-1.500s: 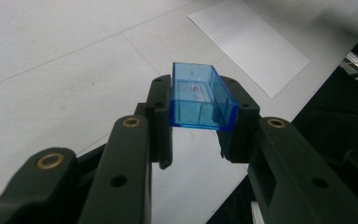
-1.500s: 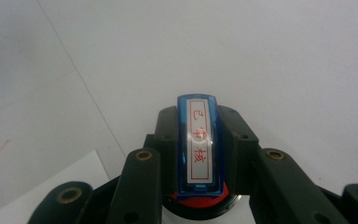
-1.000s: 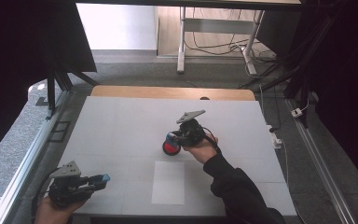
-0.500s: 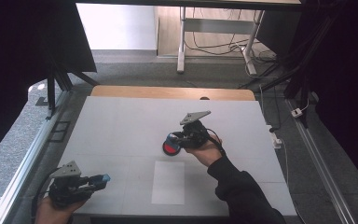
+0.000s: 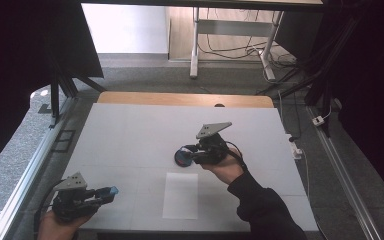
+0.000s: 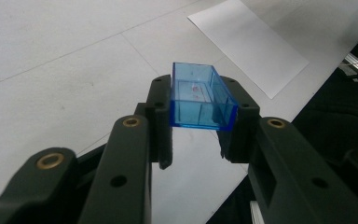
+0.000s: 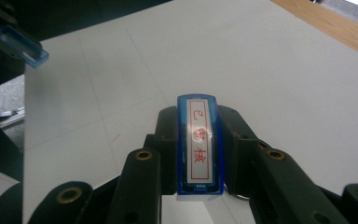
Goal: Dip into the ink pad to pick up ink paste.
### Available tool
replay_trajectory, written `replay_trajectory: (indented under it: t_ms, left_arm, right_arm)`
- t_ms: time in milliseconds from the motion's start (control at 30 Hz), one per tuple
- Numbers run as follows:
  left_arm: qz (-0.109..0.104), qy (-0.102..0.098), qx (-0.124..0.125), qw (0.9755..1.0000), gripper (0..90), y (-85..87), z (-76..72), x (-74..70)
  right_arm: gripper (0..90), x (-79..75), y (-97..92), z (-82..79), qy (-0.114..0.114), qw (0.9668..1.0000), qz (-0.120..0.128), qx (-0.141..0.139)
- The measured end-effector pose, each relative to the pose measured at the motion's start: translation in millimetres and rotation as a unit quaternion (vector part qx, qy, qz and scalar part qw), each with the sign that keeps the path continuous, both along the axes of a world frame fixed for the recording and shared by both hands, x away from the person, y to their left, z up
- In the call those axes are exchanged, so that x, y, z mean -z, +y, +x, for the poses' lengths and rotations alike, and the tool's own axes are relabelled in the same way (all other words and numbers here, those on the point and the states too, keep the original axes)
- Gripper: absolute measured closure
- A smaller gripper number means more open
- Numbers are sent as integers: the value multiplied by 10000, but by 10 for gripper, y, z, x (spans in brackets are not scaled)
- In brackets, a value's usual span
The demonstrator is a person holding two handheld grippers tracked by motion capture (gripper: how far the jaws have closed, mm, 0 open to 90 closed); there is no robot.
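High view: your left gripper (image 5: 111, 190) sits at the near left corner of the white table (image 5: 130, 135); your right gripper (image 5: 186, 155) is mid-table, just beyond the white paper sheet (image 5: 180, 195), beside a round red-and-black ink pad (image 5: 182, 159).
Left gripper view: your jaws are clamped on the clear blue plastic cap (image 6: 201, 96) — open side up.
Right gripper view: your jaws grasp the blue rectangular stamp with red characters (image 7: 199, 144) — above the table.
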State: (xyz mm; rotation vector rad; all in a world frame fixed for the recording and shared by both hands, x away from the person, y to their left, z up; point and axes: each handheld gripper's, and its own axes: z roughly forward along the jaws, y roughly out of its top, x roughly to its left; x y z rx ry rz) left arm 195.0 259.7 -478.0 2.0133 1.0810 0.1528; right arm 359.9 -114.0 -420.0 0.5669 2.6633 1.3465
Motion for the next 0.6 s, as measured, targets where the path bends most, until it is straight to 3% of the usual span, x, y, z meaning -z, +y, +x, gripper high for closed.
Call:
replay_trajectory:
  t_ms: [600]
  left_arm:
    - [-15,-21,72,10000,682,-5,-4,-1]
  right_arm:
    - [713,-146,-43,-254,-31,9990,287,-331]
